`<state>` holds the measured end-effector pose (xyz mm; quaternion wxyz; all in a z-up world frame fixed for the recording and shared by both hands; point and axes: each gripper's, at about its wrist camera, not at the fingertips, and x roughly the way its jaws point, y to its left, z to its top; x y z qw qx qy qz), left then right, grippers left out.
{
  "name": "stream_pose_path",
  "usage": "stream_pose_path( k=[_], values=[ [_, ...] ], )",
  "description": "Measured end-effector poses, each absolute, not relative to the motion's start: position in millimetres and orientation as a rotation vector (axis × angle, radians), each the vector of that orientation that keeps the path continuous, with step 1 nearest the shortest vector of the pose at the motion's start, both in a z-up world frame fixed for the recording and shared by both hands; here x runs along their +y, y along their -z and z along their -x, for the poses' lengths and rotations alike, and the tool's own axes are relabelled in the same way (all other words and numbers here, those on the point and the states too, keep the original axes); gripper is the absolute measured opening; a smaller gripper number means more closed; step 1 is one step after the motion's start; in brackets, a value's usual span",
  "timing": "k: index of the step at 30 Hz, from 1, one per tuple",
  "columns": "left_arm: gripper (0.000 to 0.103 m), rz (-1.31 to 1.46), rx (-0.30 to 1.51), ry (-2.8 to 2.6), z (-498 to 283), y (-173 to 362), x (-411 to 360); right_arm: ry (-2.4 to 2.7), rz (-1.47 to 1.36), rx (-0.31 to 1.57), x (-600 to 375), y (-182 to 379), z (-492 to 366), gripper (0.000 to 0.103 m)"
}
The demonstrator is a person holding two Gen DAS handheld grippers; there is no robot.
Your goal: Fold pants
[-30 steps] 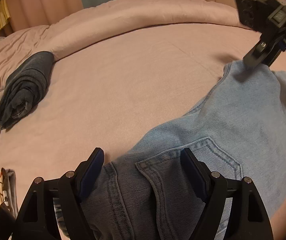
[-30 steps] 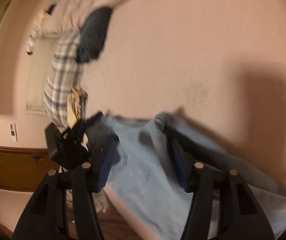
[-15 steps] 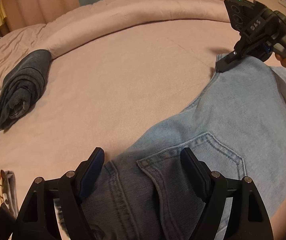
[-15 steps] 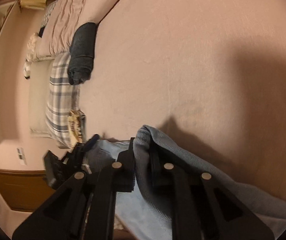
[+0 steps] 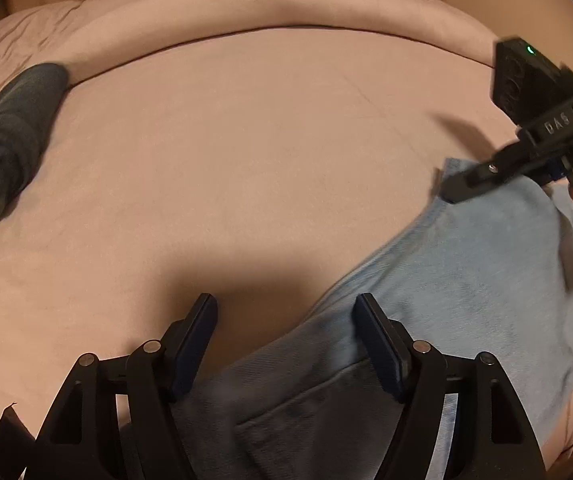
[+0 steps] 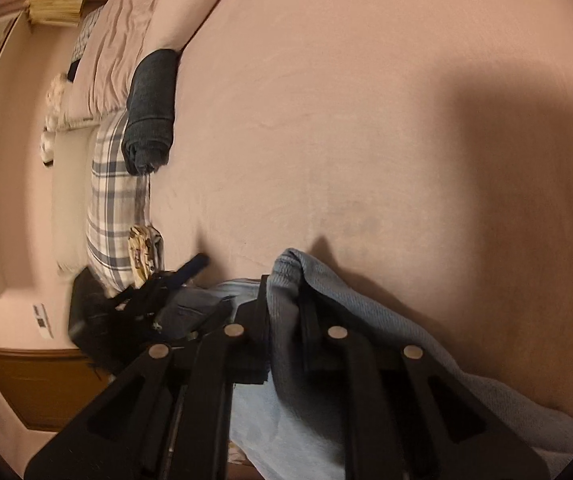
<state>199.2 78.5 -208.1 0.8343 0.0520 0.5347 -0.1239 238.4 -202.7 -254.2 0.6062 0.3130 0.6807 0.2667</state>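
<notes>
Denim hem (image 6: 286, 276) in right hand-held gripper (image 6: 284, 312)

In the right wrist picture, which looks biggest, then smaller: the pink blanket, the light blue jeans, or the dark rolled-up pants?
1. Pink blanket, filling most of the picture.
2. Light blue jeans, though they sit nearest the camera, which enlarges them.
3. Dark rolled-up pants, farther away, so they may really be jeans-sized.

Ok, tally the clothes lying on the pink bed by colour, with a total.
Light blue jeans: 1
Dark folded garment: 1
Total: 2
</notes>
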Motion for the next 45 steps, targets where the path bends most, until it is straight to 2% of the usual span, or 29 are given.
stream_pose_path(
  k=[3, 8, 9, 10, 13, 17, 22, 25, 27, 28, 33, 38, 41, 42, 44, 45],
  values=[
    [0.079, -0.118, 1.139, 0.238, -196, 208, 89, -0.619, -0.764, 1.583, -205, 261, -240, 0.010],
    [0.080, -0.153, 1.151, 0.181, -198, 194, 89, -0.660, -0.775, 1.565, -208, 253, -237, 0.010],
    [0.080, -0.171, 1.130, 0.160, -198, 186, 91, -0.666, -0.743, 1.542, -210, 241, -236, 0.017],
    [0.080, -0.180, 1.102, 0.144, -195, 175, 91, -0.648, -0.708, 1.510, -214, 231, -236, 0.019],
    [0.079, -0.179, 1.014, 0.144, -187, 147, 82, -0.565, -0.678, 1.343, -261, 185, -240, 0.020],
    [0.080, -0.178, 0.979, 0.322, -191, 138, 28, -0.488, -0.619, 1.242, -312, 145, -213, 0.023],
    [0.080, -0.226, 0.979, 0.414, -210, 162, -41, -0.294, -0.611, 1.155, -382, 131, -146, 0.025],
    [0.080, -0.308, 1.081, 0.371, -224, 199, -57, -0.078, -0.611, 1.058, -452, 114, -93, 0.025],
    [0.083, -0.261, 1.093, 0.372, -227, 210, -49, 0.118, -0.526, 1.018, -499, 102, -58, 0.027],
    [0.088, -0.239, 1.096, 0.367, -229, 210, -45, 0.189, -0.493, 1.026, -515, 100, -46, 0.031],
    [0.088, -0.208, 1.105, 0.365, -229, 213, -37, 0.162, -0.533, 1.073, -552, 119, -19, 0.031],
    [0.088, -0.230, 1.124, 0.337, -238, 208, -38, 0.129, -0.504, 1.098, -555, 146, -42, 0.031],
    [0.089, -0.228, 1.131, 0.330, -240, 208, -44, 0.092, -0.488, 1.120, -548, 156, -60, 0.038],
    [0.089, -0.231, 1.132, 0.328, -241, 208, -45, 0.083, -0.480, 1.122, -545, 158, -63, 0.036],
    [0.089, -0.239, 1.133, 0.331, -244, 209, -48, 0.064, -0.453, 1.134, -536, 160, -65, 0.016],
    [0.089, -0.244, 1.133, 0.334, -244, 209, -48, 0.059, -0.439, 1.139, -532, 159, -65, 0.009]
  ],
)
